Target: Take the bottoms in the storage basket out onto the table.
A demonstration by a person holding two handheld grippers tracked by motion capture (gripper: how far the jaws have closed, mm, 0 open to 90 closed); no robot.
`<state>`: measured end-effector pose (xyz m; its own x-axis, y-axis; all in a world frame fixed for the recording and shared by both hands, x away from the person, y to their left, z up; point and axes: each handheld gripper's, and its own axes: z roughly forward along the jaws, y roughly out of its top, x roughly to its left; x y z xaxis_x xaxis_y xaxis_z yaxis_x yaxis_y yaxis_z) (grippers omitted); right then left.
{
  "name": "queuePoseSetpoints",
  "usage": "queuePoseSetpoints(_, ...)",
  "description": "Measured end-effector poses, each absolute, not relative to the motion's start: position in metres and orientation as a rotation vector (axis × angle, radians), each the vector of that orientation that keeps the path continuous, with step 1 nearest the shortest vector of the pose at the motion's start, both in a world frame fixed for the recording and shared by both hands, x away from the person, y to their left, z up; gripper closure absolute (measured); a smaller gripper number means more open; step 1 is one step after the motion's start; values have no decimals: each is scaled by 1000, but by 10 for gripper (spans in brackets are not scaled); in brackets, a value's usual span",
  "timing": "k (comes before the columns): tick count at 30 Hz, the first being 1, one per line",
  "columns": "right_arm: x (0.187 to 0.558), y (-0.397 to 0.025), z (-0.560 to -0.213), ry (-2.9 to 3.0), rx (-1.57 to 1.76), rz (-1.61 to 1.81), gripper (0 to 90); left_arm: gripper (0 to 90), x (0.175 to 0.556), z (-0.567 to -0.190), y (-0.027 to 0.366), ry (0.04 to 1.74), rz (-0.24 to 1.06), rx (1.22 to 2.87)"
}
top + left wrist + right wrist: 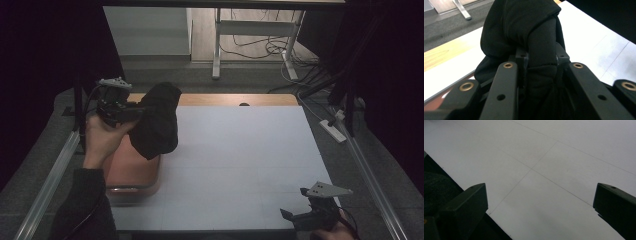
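A black cloth (157, 120) hangs bunched above the table's left side, held up by my left gripper (131, 113), which is shut on a fold of it. In the left gripper view the black cloth (524, 27) bulges between and beyond the jaws, with my left gripper (541, 58) pinching a thick fold. Under the cloth sits a reddish-brown bin (131, 170) at the table's left edge. My right gripper (292, 216) rests low at the front right of the white table (240, 155), open, with nothing between its fingers (471, 200).
A wooden strip (235, 99) runs along the table's far edge. Metal rails (55, 175) flank the table on both sides. A power strip (334, 131) and cables lie on the floor at the right; a desk frame (217, 45) stands behind.
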<state>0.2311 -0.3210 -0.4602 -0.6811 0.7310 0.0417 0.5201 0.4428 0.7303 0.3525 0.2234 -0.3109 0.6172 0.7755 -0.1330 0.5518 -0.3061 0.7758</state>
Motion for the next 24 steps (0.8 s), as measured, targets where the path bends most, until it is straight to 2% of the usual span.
queuePoseSetpoints(24, 231, -321, -460, 2419, 1072, 1077, 0, 718, 366, -305, 167, 917, 301, 2064)
